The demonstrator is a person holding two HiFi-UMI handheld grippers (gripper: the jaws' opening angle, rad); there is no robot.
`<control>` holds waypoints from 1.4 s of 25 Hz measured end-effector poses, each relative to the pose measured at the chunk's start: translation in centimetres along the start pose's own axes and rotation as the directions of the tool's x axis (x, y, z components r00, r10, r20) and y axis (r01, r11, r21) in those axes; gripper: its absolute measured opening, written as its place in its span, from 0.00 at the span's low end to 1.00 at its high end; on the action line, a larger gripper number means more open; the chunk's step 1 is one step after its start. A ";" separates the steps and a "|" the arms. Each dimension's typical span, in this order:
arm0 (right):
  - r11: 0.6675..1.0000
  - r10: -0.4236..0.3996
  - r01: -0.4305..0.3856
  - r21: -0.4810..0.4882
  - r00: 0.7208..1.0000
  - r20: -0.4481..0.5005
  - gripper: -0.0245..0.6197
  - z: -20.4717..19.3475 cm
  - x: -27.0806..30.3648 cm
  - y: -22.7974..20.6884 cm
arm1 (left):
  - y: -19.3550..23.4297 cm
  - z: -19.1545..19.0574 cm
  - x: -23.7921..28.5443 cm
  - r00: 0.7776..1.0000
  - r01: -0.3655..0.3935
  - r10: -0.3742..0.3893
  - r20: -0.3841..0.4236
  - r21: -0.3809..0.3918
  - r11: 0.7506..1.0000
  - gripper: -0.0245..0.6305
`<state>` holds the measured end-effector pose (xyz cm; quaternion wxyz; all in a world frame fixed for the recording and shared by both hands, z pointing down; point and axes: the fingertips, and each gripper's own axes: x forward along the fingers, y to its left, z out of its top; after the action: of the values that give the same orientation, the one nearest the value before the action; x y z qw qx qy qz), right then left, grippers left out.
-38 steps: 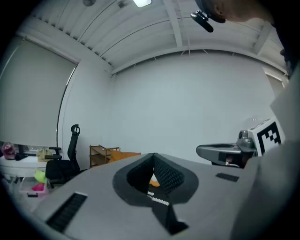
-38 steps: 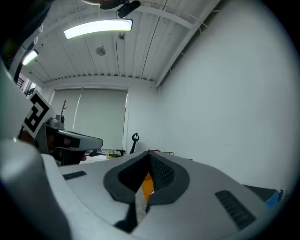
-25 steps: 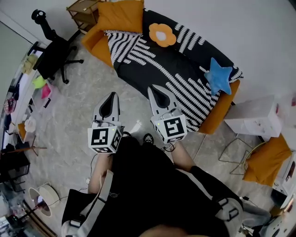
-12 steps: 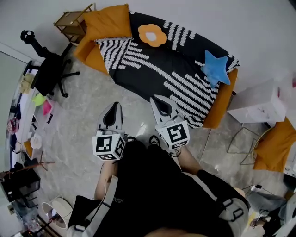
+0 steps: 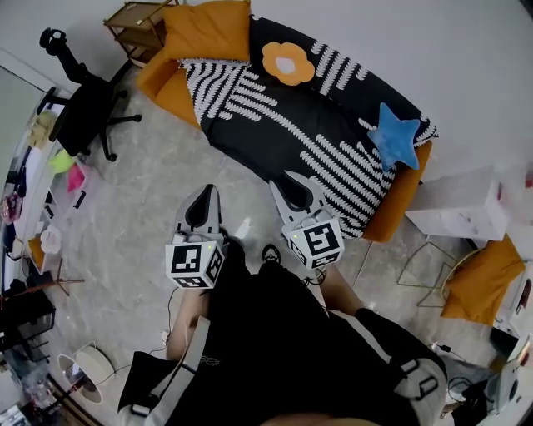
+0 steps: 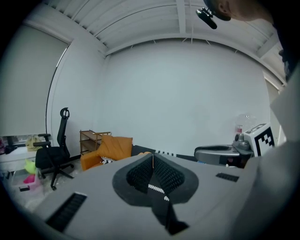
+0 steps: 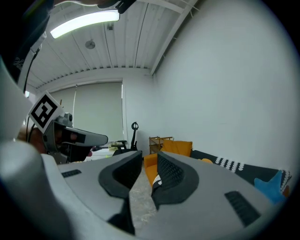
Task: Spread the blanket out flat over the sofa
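Observation:
The black blanket with white stripes (image 5: 308,125) lies spread over the seat and back of the orange sofa (image 5: 171,79). On it rest an orange flower cushion (image 5: 287,61) and a blue star cushion (image 5: 393,137). Both grippers hover over the floor in front of the sofa and hold nothing. My left gripper (image 5: 202,200) is shut, its jaws meeting (image 6: 152,161). My right gripper (image 5: 293,185) is near the blanket's front edge. Its jaws are opening, and a narrow empty gap shows between them (image 7: 149,164). The right gripper view also catches the star cushion (image 7: 274,185).
A black office chair (image 5: 83,116) and a wooden shelf (image 5: 141,17) stand left of the sofa. A white box (image 5: 462,208) and an orange cushion (image 5: 476,279) are on the right. A cluttered desk edge (image 5: 25,191) runs along the left. My feet are on the grey floor (image 5: 133,216).
The head view has shifted a little over the sofa. Both grippers stay in front of me. The right gripper's jaws have parted slightly.

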<state>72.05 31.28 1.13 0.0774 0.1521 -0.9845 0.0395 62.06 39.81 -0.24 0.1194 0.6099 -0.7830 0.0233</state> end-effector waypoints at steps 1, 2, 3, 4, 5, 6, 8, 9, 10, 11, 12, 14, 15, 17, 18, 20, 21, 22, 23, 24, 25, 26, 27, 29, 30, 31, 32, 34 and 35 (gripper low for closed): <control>1.000 -0.002 0.002 0.027 1.000 -0.007 0.21 -0.1 0.9 -0.1 | 0.6 0.1 0.2 1.000 0.005 -0.005 0.003 -0.003 1.000 0.07; 0.998 -0.007 0.007 0.056 1.000 -0.011 0.29 -0.2 1.8 -0.3 | 1.3 0.2 0.4 1.000 0.009 -0.009 0.006 -0.004 1.000 0.07; 0.997 -0.013 0.014 0.077 1.000 -0.016 0.37 -0.3 2.9 -0.4 | 2.2 0.2 0.5 1.000 0.012 -0.012 0.009 -0.005 1.000 0.07; 0.996 -0.019 0.020 0.085 1.000 -0.023 0.44 -0.4 4.0 -0.4 | 3.1 0.3 0.7 1.000 0.013 -0.013 0.011 -0.008 1.000 0.07; 0.996 -0.023 0.026 0.081 0.999 -0.031 0.46 -0.4 5.1 -0.3 | 4.2 0.3 0.9 1.000 0.015 -0.014 0.012 -0.014 1.000 0.07; 0.997 -0.027 0.030 0.071 0.999 -0.040 0.47 -0.2 6.3 0.0 | 5.4 0.3 1.1 1.000 0.016 -0.015 0.013 -0.022 1.000 0.07; 0.998 -0.038 0.041 0.048 0.998 -0.053 0.47 0.3 8.7 0.7 | 8.1 0.7 1.5 1.000 0.018 -0.017 0.015 -0.038 0.999 0.07; 0.998 -0.046 0.048 0.035 0.997 -0.057 0.47 0.6 9.9 1.1 | 9.6 1.0 1.6 1.000 0.018 -0.018 0.019 -0.045 0.999 0.07; 0.998 -0.054 0.056 0.021 0.997 -0.061 0.47 0.9 11.1 1.5 | 11.1 1.4 1.8 0.999 0.020 -0.019 0.025 -0.051 0.999 0.07; 0.998 -0.063 0.064 0.008 0.996 -0.067 0.47 1.2 12.3 1.9 | 12.6 1.8 2.0 0.999 0.023 -0.021 0.034 -0.055 0.998 0.07; 0.997 -0.071 0.071 -0.003 0.995 -0.073 0.47 1.4 13.4 2.3 | 14.0 2.2 2.1 0.999 0.028 -0.025 0.041 -0.058 0.998 0.07; 0.996 -0.089 0.088 -0.017 0.993 -0.082 0.47 2.0 15.6 3.2 | 16.7 3.0 2.6 0.998 0.043 -0.040 0.054 -0.061 0.997 0.07; 0.995 -0.099 0.098 -0.022 0.991 -0.085 0.47 2.3 16.6 3.6 | 18.0 3.4 2.8 0.997 0.052 -0.049 0.059 -0.061 0.997 0.07; 0.993 -0.119 0.117 -0.034 0.989 -0.087 0.47 2.9 18.4 4.5 | 20.4 4.0 3.0 0.996 0.069 -0.065 0.066 -0.059 0.996 0.07; 0.991 -0.128 0.125 -0.042 0.988 -0.086 0.47 3.2 19.3 4.9 | 21.6 4.2 3.1 0.995 0.075 -0.071 0.070 -0.058 0.996 0.07; 0.988 -0.144 0.139 -0.060 0.986 -0.085 0.48 3.9 21.1 5.5 | 23.9 4.6 3.3 0.994 0.079 -0.075 0.078 -0.058 0.995 0.07; 0.987 -0.150 0.144 -0.068 0.985 -0.085 0.49 4.1 21.9 5.7 | 25.1 4.6 3.4 0.994 0.077 -0.072 0.080 -0.060 0.995 0.07; 0.986 -0.154 0.148 -0.073 0.984 -0.086 0.49 4.2 22.7 6.0 | 26.2 4.6 3.4 0.995 0.072 -0.067 0.079 -0.061 0.996 0.07; 0.986 -0.156 0.150 -0.076 0.984 -0.089 0.50 4.2 23.3 6.2 | 27.2 4.6 3.4 0.995 0.066 -0.061 0.077 -0.062 0.996 0.07; 0.986 -0.157 0.150 -0.079 0.983 -0.093 0.50 4.3 23.9 6.4 | 28.1 4.6 3.5 0.996 0.060 -0.055 0.076 -0.062 0.996 0.07; 0.986 -0.155 0.148 -0.083 0.983 -0.098 0.50 4.3 24.5 6.6 | 28.9 4.7 3.6 0.996 0.055 -0.050 0.079 -0.063 0.996 0.07; 0.986 -0.153 0.144 -0.087 0.983 -0.103 0.50 4.3 25.1 6.7 | 29.6 4.9 3.8 0.995 0.051 -0.045 0.083 -0.066 0.997 0.07; 0.986 -0.150 0.141 -0.091 0.983 -0.108 0.50 4.3 25.7 6.9 | 30.2 5.0 3.9 0.995 0.048 -0.042 0.088 -0.069 0.996 0.07; 0.987 -0.146 0.136 -0.091 0.982 -0.118 0.51 4.2 27.1 7.2 | 31.5 4.8 4.3 0.996 0.046 -0.039 0.085 -0.074 0.996 0.07; 0.987 -0.145 0.135 -0.086 0.982 -0.121 0.51 4.1 27.9 7.3 | 32.2 4.7 4.7 0.996 0.046 -0.040 0.078 -0.075 0.996 0.07; 0.988 -0.143 0.134 -0.081 0.982 -0.124 0.51 4.0 28.8 7.3 | 32.8 4.5 5.2 0.997 0.047 -0.042 0.068 -0.077 0.996 0.07; 0.988 -0.142 0.133 -0.077 0.982 -0.126 0.51 4.0 29.7 7.1 | 33.3 4.3 5.8 0.997 0.049 -0.045 0.059 -0.078 0.996 0.07; 0.989 -0.141 0.132 -0.073 0.981 -0.132 0.51 3.8 31.6 6.4 | 34.2 4.1 7.4 0.998 0.056 -0.053 0.045 -0.078 0.995 0.07; 0.989 -0.141 0.132 -0.070 0.981 -0.135 0.51 3.7 32.6 5.9 | 34.7 4.1 8.3 0.998 0.059 -0.057 0.040 -0.076 0.995 0.07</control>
<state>39.07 26.96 2.53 0.1531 0.2138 -0.9647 0.0145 26.15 39.99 1.35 0.1288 0.6277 -0.7674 -0.0217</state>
